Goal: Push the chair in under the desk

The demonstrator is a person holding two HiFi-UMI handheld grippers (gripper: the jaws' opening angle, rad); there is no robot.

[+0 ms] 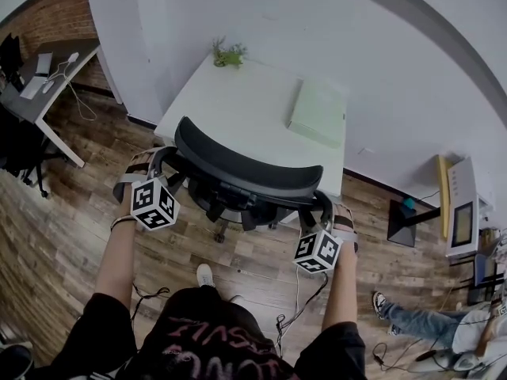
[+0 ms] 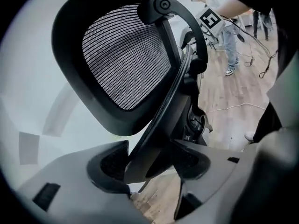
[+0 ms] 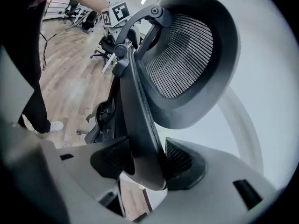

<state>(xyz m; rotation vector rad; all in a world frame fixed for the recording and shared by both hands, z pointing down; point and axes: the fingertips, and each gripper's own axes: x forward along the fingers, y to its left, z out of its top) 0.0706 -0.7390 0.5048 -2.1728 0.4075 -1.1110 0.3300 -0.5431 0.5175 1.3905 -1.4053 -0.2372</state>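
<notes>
Step in hand: drive straight at desk, equal push from both sides, so castors don't veer. Grip: left gripper jaws narrowly parted, clamped on left rim of backrest frame; right gripper likewise clenched on right rim. office chair at near edge of white desk, seat seemingly partly under. green box and plant toward desk's far side.

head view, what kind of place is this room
Probably an office or lab workspace: a desk with a mesh chair at it, a second desk at the far left, and cables on the wood floor.
</notes>
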